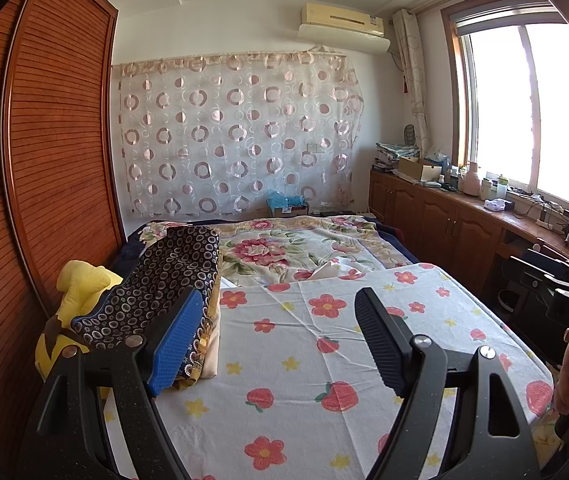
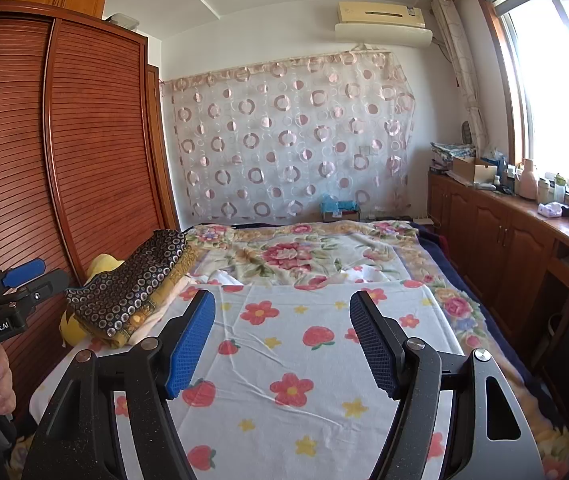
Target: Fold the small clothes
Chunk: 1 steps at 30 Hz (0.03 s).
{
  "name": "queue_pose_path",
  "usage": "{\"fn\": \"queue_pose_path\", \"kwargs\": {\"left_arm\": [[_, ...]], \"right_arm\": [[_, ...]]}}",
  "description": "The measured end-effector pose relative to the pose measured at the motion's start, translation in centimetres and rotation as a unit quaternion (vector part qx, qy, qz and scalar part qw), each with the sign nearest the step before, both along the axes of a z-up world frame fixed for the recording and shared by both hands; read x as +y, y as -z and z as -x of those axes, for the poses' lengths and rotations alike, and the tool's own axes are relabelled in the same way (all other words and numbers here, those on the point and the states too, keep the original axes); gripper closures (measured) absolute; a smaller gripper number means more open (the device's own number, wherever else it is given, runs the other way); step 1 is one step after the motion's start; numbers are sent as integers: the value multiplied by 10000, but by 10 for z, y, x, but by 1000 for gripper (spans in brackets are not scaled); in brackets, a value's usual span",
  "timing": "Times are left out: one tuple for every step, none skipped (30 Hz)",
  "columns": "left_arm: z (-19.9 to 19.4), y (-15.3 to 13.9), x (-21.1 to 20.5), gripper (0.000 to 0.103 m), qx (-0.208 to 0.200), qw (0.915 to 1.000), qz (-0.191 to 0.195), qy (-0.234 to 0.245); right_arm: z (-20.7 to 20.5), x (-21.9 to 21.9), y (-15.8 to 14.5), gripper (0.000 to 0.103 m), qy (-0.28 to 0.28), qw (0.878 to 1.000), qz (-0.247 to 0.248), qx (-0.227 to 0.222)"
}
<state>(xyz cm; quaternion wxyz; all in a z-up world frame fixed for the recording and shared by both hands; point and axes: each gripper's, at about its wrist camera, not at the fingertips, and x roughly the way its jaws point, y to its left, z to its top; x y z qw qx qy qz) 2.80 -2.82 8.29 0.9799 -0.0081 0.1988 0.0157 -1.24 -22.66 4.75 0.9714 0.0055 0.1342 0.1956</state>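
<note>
Over the floral sheet [image 1: 304,360], both tongs released and empty, yellow plush [image 1: 80,280] clearer from left wrist.

Daylight enters through the window [image 1: 524,112] at right, overexposed to white glare in both views. The bed [image 2: 284,344] is evenly bright, with soft shadows; the wardrobe [image 1: 44,140] side stays dimmer. Focus is sharp throughout; fisheye distortion bends straight lines, and corners vignette black

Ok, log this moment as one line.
left gripper: open, empty | right gripper: open, empty | stack of folded clothes: left side of bed | flowered cloth: spread flat, bare
</note>
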Motion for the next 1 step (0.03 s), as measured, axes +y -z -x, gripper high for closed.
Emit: {"fn": "queue_pose_path", "kwargs": {"left_arm": [[0, 1, 1, 24, 3, 10000, -3, 0]], "right_arm": [[0, 1, 0, 31, 4, 10000, 3, 2]]}}
